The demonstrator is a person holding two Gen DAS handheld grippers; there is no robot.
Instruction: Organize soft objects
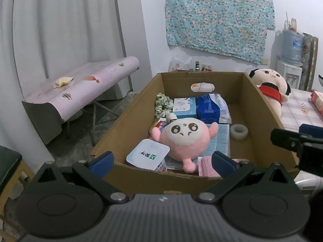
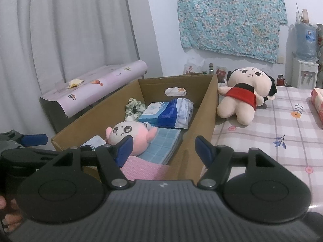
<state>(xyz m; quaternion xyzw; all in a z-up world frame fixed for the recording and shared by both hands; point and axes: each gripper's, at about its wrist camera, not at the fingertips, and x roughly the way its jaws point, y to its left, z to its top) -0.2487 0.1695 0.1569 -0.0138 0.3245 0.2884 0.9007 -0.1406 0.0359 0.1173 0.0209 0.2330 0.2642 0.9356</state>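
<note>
An open cardboard box [image 1: 260, 109] [image 2: 210, 109] holds a round pink plush [image 1: 185, 139] [image 2: 129, 135] lying face up on a folded blue towel [image 1: 220, 139] [image 2: 163, 147]. A pink cloth [image 1: 206, 167] [image 2: 145, 169] lies at the box's near wall. A green scrunchie [image 1: 163, 102] [image 2: 134, 105] sits at the far end. A doll in a red top [image 1: 270, 88] [image 2: 242, 92] lies on the table right of the box. My left gripper [image 1: 162, 162] hangs open over the near wall. My right gripper [image 2: 164, 149] is open at the box's near right corner, empty.
Also in the box are a white lidded tub [image 1: 148, 154], a tape roll [image 1: 239, 132] and blue tissue packs [image 1: 184, 107] [image 2: 155, 111]. A checked tablecloth [image 2: 272, 141] covers the table, with a red pack [image 2: 318, 102] at its right edge. A folding table [image 1: 80, 86] stands left.
</note>
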